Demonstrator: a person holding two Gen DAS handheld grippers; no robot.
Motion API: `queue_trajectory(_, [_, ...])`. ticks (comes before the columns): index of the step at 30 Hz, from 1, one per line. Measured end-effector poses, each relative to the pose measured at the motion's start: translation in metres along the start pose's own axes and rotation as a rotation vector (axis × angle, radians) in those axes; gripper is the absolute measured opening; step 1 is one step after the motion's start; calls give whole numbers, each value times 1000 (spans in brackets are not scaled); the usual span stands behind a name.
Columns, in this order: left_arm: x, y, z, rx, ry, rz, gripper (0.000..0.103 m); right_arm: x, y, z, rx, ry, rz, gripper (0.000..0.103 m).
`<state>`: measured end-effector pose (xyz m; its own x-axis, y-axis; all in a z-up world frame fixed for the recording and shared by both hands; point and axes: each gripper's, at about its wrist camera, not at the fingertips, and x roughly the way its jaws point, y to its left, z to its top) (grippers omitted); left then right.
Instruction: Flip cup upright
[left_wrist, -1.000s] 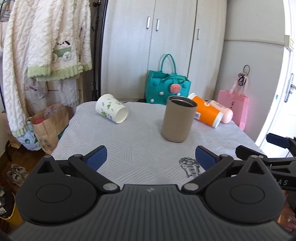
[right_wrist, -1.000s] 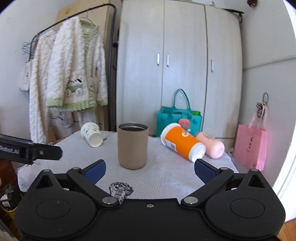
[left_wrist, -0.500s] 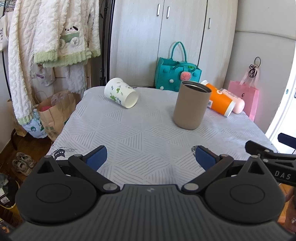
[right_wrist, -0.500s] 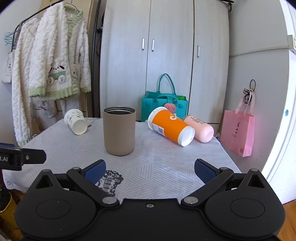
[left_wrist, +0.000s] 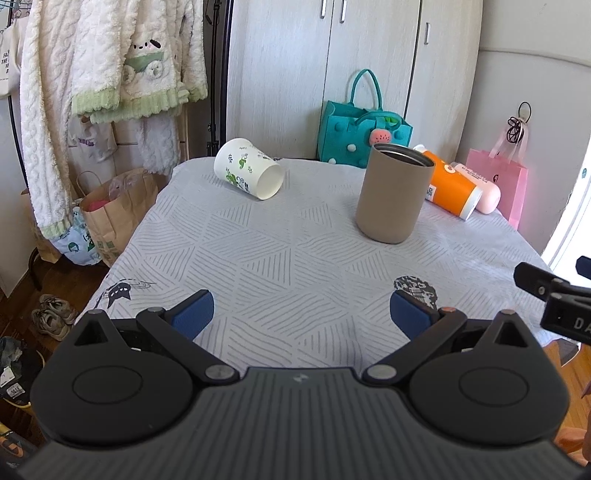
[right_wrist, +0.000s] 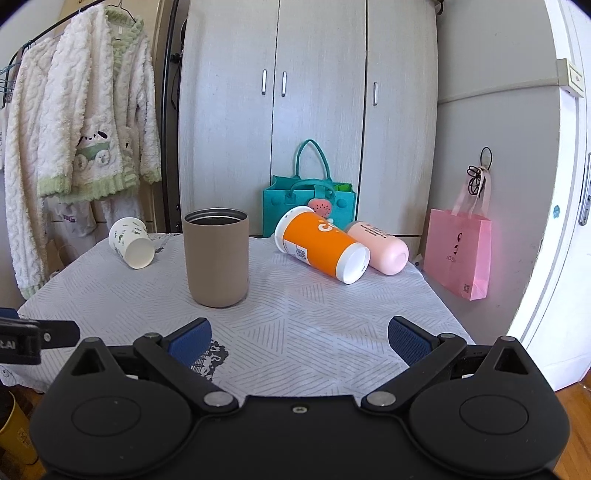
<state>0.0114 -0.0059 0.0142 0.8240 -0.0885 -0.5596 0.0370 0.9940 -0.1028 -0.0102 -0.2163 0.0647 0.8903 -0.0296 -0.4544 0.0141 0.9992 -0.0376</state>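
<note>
The bench (left_wrist: 280, 258), under a grey line-patterned cloth, has bare cloth across its near half, between both grippers and the cups. The white leaf-printed cup (left_wrist: 248, 168) lies on its side near the far left edge, mouth turned toward the camera and to the right. A tan tumbler (right_wrist: 216, 257) stands upright mid-bench. An orange cup (right_wrist: 322, 244) and a pink bottle (right_wrist: 378, 247) lie touching near the far right edge. The orange cup carries a small QR label; its lettering is too partial to read. The left gripper (left_wrist: 302, 312) hovers low at the near edge, fingers wide apart and empty. The right gripper (right_wrist: 300, 338) is level beside it, fingers likewise spread, holding nothing.
</note>
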Motion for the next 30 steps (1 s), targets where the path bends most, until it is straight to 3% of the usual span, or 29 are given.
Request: queue_trajectory(30, [-3, -6, 0, 13, 1, 20, 103, 5, -17, -4, 45, 14, -30, 103])
